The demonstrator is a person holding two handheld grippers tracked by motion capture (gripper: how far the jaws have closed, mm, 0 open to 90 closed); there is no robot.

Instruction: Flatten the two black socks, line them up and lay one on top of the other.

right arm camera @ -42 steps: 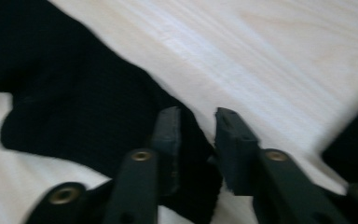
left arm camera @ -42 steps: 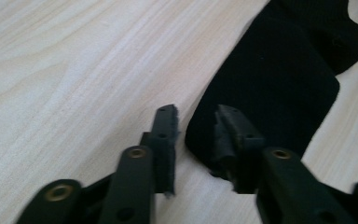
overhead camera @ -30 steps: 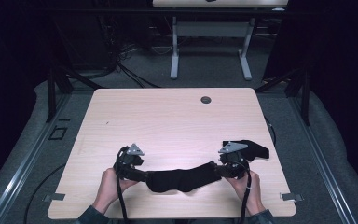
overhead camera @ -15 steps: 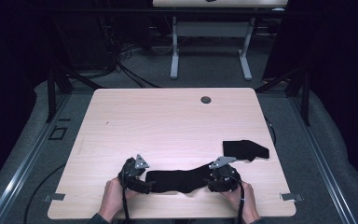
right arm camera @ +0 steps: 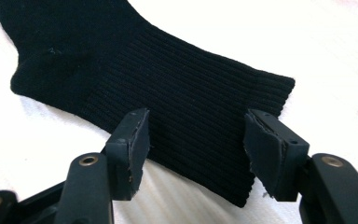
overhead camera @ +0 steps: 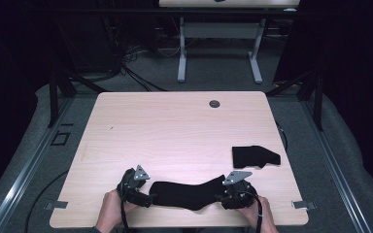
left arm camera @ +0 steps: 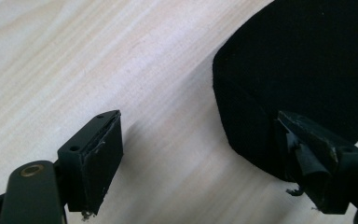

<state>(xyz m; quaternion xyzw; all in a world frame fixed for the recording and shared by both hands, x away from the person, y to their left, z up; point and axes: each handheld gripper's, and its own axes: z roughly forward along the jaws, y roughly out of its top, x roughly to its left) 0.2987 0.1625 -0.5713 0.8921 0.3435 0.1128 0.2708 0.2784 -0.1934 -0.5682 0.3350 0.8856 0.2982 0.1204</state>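
Note:
A black sock [overhead camera: 189, 194] lies flat along the table's front edge, toe to the left and ribbed cuff to the right. My left gripper [overhead camera: 147, 197] rests at the toe end. In the left gripper view its jaws have just been opening and stand wide apart [left arm camera: 200, 163], with the toe [left arm camera: 307, 70] beside the right jaw and not pinched. My right gripper [overhead camera: 224, 196] sits at the cuff end. Its jaws have also just been opening and straddle the cuff [right arm camera: 168, 79] without pressing it [right arm camera: 196, 149].
A second black sock [overhead camera: 253, 156], folded, lies at the right side of the wooden table [overhead camera: 175, 131]. A round cable grommet [overhead camera: 214, 103] sits near the far edge. Another desk's legs stand on the carpet beyond.
Both hands came down and toward the front edge, and the sock that sagged between the grippers now lies flat on the table. Both grippers have let go of it.

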